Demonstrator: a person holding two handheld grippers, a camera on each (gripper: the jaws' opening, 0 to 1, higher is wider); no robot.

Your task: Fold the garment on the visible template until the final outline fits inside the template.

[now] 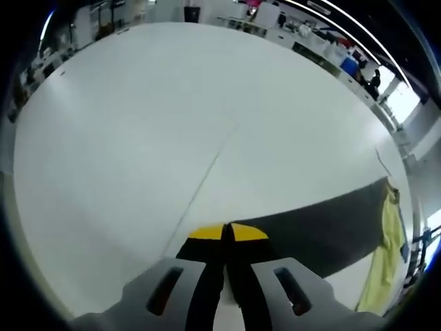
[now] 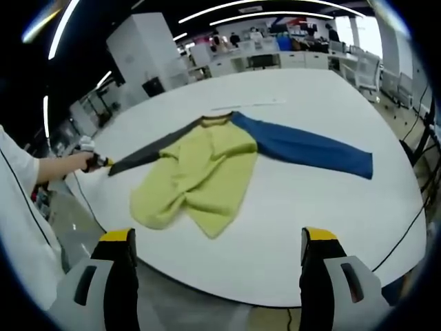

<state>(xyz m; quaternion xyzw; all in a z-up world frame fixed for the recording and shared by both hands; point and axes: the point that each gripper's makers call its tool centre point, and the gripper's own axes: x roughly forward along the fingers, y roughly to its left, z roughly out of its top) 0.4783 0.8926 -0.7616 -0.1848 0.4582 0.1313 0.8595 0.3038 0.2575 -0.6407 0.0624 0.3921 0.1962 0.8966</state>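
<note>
Pinching the garment's (image 2: 207,169) grey sleeve (image 1: 324,224), left hand-held gripper (image 1: 227,233) closed, right hand-held gripper (image 2: 219,238) open, white table (image 2: 303,200).

Open office hall: long ceiling light strips (image 2: 275,14), desks (image 2: 275,61) along the far wall, bright windows (image 2: 368,31).

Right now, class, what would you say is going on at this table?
A person is handling a long-sleeved garment on a white table with handheld tongs. The left tongs are shut on the end of the dark grey sleeve, pulling it out toward the table edge. The right tongs are open, held back from the table. The yellow body lies rumpled and the blue sleeve is stretched out, so folding isn't finished.
</note>
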